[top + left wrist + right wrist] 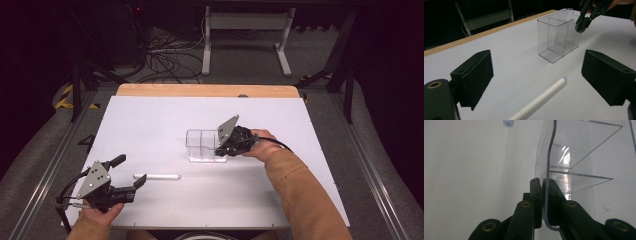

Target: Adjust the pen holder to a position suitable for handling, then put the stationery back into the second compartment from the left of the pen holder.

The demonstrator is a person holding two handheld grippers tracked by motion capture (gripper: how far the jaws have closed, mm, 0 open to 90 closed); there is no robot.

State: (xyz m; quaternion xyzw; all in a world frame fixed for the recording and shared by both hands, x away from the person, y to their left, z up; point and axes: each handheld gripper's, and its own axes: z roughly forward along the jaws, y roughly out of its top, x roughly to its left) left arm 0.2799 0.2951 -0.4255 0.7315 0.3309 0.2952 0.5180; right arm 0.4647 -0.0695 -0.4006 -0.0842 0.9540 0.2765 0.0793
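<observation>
1. High view: a white table [150, 120] with a wooden far edge. A clear plastic box [202, 145] stands upright near the middle, split by clear dividers into compartments; their count is hard to make out through the glare.
2. Right gripper [223, 150] sits at the box's right end, with the person's hand and a tan sleeve [300, 195] behind it. Its grey plate covers part of the box's corner.
3. Right gripper view: the two black jaws are clenched on the box's thin end wall [548, 170], one jaw outside and one inside. The wall runs up between them and curves at the top.
4. Left gripper [131, 174] rests near the table's front left corner, with the person's hand at the bottom edge of the frame. Its jaws are released and stand wide apart, holding nothing.
5. A white pen [157, 176] lies flat on the table, well apart from the box, with one end just beside the left gripper's nearer jaw. Left gripper view shows the pen [541, 98] lying between the open jaws without touching them; its far tip is pale blue and its near end is cut off by the frame.
6. No writing, brand or label can be read on the box, the pen or the grippers.
7. Beyond the table the room is dark; a white stand [245, 35] and tangled cables [170, 60] lie on the floor, and the side areas are too dim to make out.
</observation>
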